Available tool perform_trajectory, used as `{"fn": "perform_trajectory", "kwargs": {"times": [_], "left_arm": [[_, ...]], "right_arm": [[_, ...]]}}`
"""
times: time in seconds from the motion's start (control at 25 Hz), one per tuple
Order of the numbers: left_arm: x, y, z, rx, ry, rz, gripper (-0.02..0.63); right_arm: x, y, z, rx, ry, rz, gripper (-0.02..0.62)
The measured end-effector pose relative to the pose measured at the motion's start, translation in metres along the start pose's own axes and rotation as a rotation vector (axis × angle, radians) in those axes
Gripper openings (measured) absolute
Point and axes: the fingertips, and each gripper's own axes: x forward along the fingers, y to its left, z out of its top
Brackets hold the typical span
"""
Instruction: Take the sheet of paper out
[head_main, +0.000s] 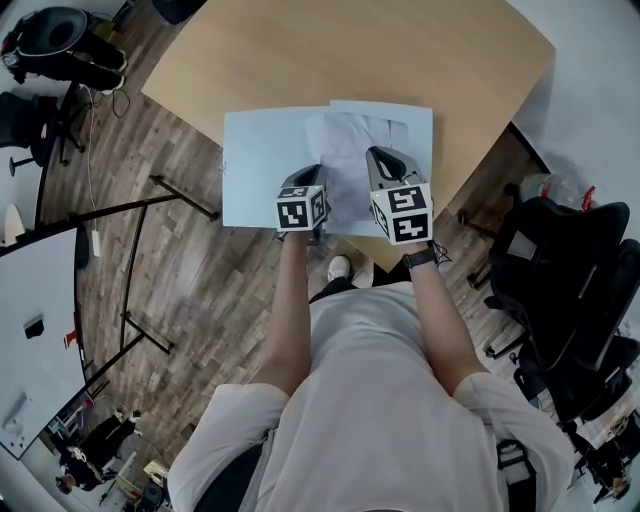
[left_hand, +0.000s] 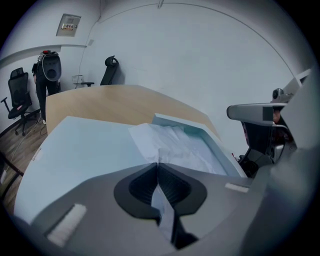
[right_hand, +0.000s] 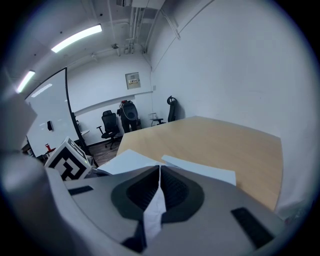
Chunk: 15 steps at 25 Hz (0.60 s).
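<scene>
A light blue folder (head_main: 270, 165) lies open at the near edge of the wooden table (head_main: 300, 60). A crumpled white sheet of paper (head_main: 350, 150) rests on its right half. My left gripper (head_main: 316, 172) is shut on the sheet's near left edge. In the left gripper view a strip of the paper (left_hand: 163, 202) runs between the closed jaws, with the folder (left_hand: 85, 150) beyond them. My right gripper (head_main: 379, 156) is shut on the sheet further right. In the right gripper view the paper (right_hand: 154, 210) is pinched between the closed jaws, above the folder (right_hand: 200, 170).
A black office chair (head_main: 565, 280) stands close on the right of the person. Metal stand legs (head_main: 140, 260) cross the wood floor on the left, with a white board (head_main: 35, 320) beside them. More chairs (right_hand: 110, 127) stand by the far wall.
</scene>
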Motion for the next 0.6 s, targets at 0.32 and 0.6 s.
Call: {"fn": "perform_trajectory", "kwargs": {"times": [0.32, 0.6], "left_arm": [[-0.018, 0.02, -0.001, -0.015, -0.026, 0.043, 0.014], [-0.04, 0.03, 0.007, -0.018, -0.076, 0.05, 0.014]], "right_arm": [[-0.007, 0.01, 0.005, -0.006, -0.017, -0.007, 0.015], [-0.017, 0.019, 0.012, -0.012, -0.045, -0.019, 0.015]]}}
